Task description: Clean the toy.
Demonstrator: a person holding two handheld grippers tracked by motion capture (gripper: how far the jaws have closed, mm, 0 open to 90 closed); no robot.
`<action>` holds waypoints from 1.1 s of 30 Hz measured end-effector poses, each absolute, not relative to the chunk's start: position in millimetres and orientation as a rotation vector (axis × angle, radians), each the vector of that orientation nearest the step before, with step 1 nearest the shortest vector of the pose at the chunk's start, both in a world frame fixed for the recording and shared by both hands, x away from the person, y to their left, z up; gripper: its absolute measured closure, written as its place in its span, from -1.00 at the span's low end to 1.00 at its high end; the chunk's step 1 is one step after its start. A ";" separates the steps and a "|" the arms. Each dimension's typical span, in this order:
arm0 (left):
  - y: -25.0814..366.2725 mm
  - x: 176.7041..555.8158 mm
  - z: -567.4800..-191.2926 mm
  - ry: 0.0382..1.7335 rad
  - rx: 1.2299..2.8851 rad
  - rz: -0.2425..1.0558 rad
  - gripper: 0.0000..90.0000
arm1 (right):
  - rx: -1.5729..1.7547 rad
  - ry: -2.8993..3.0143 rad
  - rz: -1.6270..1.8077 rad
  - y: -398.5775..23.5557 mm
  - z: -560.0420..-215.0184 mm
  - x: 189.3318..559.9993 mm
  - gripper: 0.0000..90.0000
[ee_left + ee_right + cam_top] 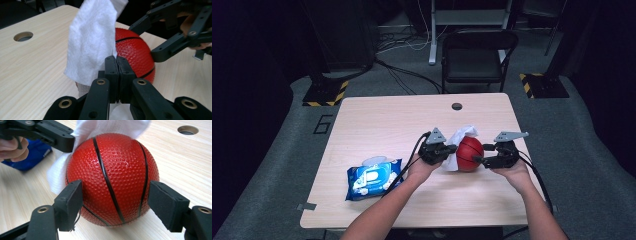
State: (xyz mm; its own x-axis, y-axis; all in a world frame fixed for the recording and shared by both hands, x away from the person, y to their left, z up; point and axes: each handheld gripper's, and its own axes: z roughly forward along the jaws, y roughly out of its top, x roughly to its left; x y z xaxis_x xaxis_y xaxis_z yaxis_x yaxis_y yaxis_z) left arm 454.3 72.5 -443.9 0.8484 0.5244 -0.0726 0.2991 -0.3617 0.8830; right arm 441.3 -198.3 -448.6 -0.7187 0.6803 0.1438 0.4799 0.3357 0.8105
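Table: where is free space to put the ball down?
The table is bare across its far half around the round hole, and along the near edge. It is crowded mid-right: red ball, white wipe, both grippers; wipes pack near-left.

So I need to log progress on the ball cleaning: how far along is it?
Done: a white wipe is out of the blue pack and pinched in the left gripper. In hand: the right gripper brackets the red ball while the wipe lies against it. Left: most of its visible surface looks unwiped.
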 end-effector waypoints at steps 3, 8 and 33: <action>71.9 455.7 -446.4 0.606 1.971 0.279 0.96 | 1.016 2.384 1.270 -199.3 -445.4 437.1 -0.37; 69.8 459.0 -445.8 0.611 1.960 0.265 0.96 | 0.952 2.360 1.271 -186.3 -436.0 435.1 -0.52; 60.1 477.6 -496.8 0.751 2.042 0.180 0.96 | 1.064 2.338 1.306 -223.4 -452.8 431.0 -0.48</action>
State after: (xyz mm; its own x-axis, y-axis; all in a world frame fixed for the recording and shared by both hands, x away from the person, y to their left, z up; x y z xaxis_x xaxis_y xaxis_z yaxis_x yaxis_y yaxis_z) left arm 477.6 60.1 -496.8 0.8029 0.5742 -0.1601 0.4395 -0.3888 0.8097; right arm 431.0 -223.4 -452.8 -0.6986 0.7052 0.1208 0.4726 0.3280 0.8180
